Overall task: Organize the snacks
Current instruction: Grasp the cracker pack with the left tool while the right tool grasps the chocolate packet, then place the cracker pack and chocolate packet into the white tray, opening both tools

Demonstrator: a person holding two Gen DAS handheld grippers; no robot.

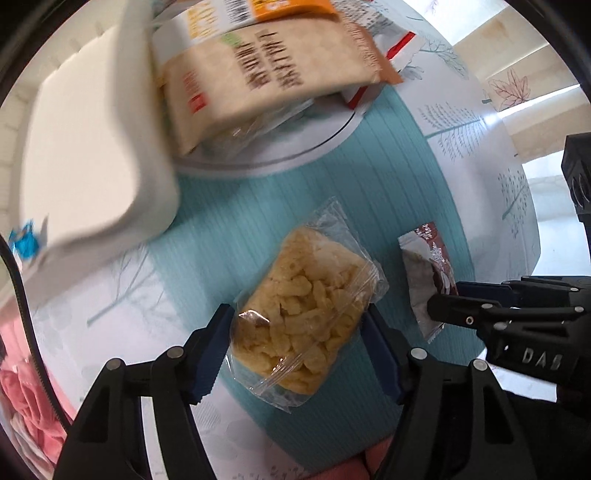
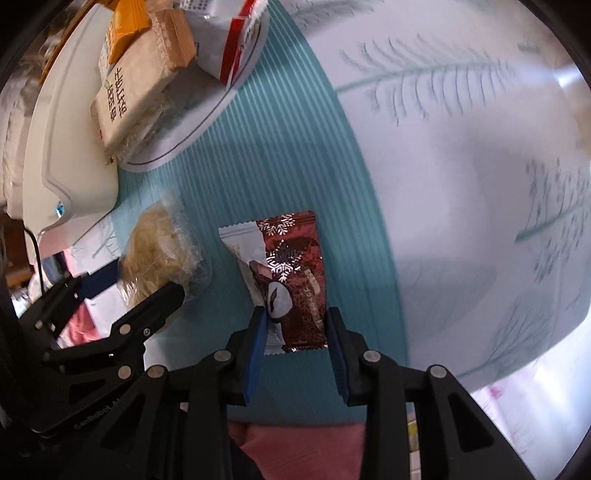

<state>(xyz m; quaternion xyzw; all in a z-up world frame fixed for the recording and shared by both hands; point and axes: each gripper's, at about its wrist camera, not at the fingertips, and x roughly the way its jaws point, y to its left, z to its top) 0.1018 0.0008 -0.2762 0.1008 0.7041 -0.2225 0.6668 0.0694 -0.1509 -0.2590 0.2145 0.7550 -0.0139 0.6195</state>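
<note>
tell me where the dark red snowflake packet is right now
The dark red snowflake packet lies on the teal mat, between the right claw pads, beside the clear snack bag.

A clear-wrapped pack of yellow puffed snack pieces (image 1: 306, 317) is lying flat on the teal strip of the tablecloth. Just beside it, apart, a red-and-white snowflake-printed sachet (image 2: 286, 273) is lying flat on the same strip. Further packets, a beige one (image 1: 266, 81) uppermost with an orange one (image 2: 123, 31) and a white-and-red one (image 2: 229, 40), are resting piled on a white plate (image 1: 325, 138)
</note>
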